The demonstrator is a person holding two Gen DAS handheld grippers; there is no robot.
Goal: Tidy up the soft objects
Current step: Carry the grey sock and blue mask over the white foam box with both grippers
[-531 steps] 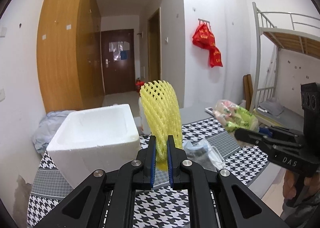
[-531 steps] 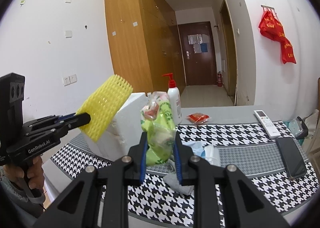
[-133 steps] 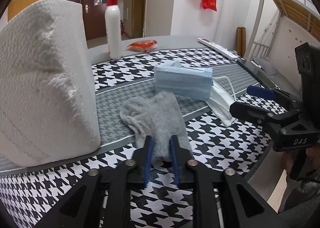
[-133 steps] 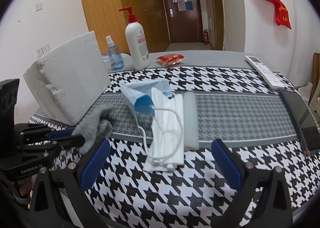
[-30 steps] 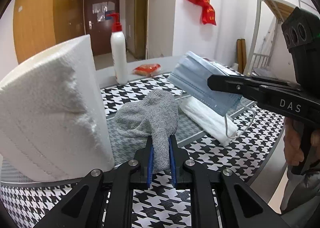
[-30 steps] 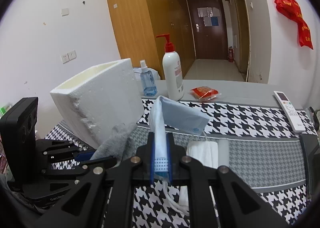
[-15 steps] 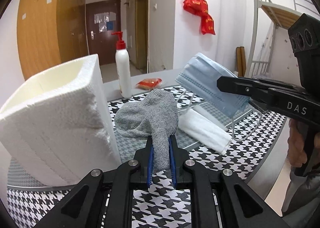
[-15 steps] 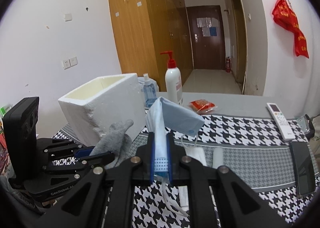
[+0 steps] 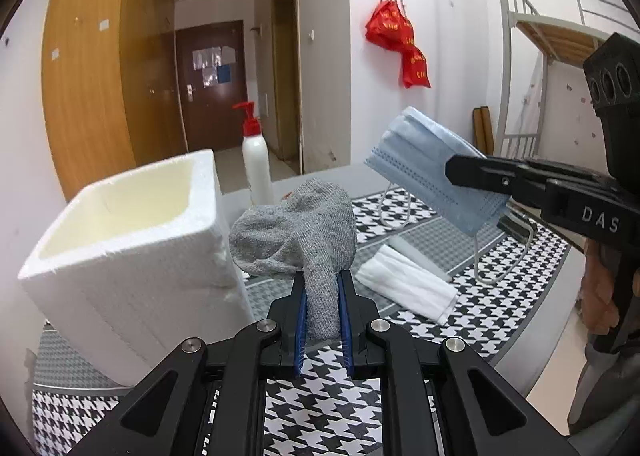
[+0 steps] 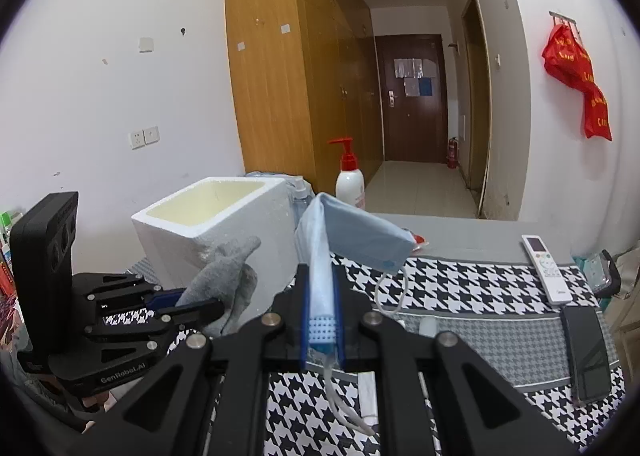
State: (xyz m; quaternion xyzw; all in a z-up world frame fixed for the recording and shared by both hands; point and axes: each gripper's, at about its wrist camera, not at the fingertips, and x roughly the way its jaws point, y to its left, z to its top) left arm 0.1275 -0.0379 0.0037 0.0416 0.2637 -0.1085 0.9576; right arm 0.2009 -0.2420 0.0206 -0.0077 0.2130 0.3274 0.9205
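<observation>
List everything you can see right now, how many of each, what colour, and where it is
Foam box: one, white, open top, left on the table.
Glove: one, grey, lifted, clamped in the left hand-held gripper.
Blue face mask: one, lifted, clamped in the right hand-held gripper.
White face mask: one, flat on the table.
Pump bottle: one, white with red pump, behind the box.
Spray bottle: one, clear bluish, beside the box.
Red packet: one, mostly hidden behind the blue mask.
Remote control: one, white, right side.
Phone: one, black, right edge.
Tablecloth: one, black-and-white houndstooth.
Hand-held grippers: two, black.
</observation>
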